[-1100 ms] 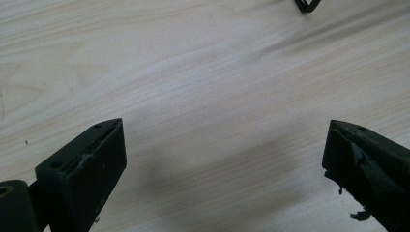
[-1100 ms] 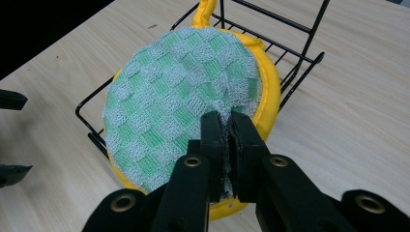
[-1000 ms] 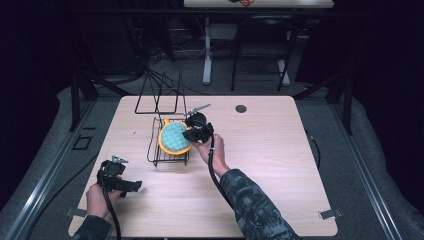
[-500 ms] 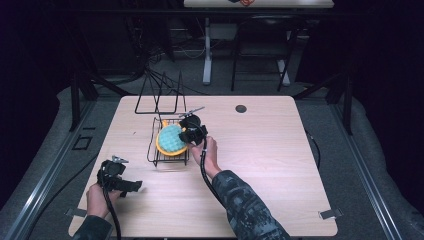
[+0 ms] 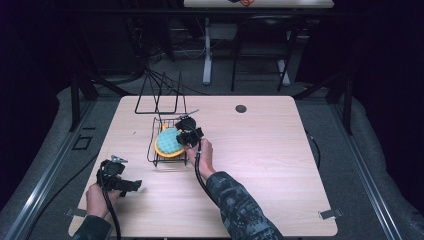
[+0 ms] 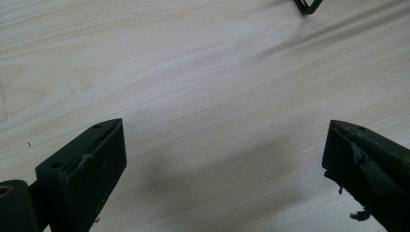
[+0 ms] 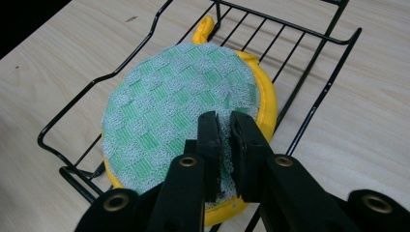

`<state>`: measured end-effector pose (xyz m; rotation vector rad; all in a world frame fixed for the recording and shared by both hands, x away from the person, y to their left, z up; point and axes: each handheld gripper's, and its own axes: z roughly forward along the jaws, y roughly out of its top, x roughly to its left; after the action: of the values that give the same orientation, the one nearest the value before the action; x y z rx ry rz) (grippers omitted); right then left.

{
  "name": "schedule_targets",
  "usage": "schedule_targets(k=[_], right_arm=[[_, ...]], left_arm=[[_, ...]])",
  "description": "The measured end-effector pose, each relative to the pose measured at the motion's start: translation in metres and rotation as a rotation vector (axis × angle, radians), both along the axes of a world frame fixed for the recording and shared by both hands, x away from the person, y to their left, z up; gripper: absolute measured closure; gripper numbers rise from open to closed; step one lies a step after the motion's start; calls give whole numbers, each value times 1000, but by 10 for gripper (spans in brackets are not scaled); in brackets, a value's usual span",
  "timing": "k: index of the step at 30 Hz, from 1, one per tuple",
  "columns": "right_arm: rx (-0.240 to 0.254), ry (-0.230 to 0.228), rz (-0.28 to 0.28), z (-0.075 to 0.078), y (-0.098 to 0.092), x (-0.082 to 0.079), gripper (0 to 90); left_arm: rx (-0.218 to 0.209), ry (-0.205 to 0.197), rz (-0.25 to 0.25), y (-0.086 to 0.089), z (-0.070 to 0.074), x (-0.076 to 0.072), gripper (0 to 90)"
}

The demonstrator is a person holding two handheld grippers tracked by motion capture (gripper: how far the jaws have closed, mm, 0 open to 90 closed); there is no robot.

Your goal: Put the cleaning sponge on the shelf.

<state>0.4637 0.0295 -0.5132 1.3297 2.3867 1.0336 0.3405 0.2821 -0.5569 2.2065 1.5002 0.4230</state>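
Right gripper view: right gripper (image 7: 226, 145) fingers pinch the soft, light scrubber pad (image 7: 183, 106) near its rim, inside the wire basket (image 7: 319, 96); left gripper (image 6: 222, 164) gapes wide, empty, over the counter (image 6: 193, 72).

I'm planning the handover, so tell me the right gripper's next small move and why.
Probably lift straight up a little. The right gripper is shut on the near edge of the scrubbing pad, which lies in the wire rack; raising it first should clear the rack's rim. The left gripper is open over bare table.
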Motion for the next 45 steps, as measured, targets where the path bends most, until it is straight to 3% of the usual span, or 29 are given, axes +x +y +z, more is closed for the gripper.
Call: schedule_targets(k=[7, 12, 22, 30, 40, 45], right_arm=[[30, 4, 31, 8, -2, -4, 680], [25, 1, 52, 12, -6, -7, 555], [51, -18, 92, 25, -24, -20, 363], [76, -40, 131, 36, -50, -38, 246], [104, -51, 160, 47, -95, -61, 199], [105, -49, 160, 50, -119, -72, 175]], left_arm=[[3, 0, -5, 0, 0, 0, 21], [4, 2, -6, 0, 0, 0, 21], [6, -4, -3, -1, 1, 0, 21], [4, -4, -5, -2, 1, 0, 20], [9, -7, -7, -3, 1, 0, 20], [-8, -10, -13, -3, 2, 0, 6]])
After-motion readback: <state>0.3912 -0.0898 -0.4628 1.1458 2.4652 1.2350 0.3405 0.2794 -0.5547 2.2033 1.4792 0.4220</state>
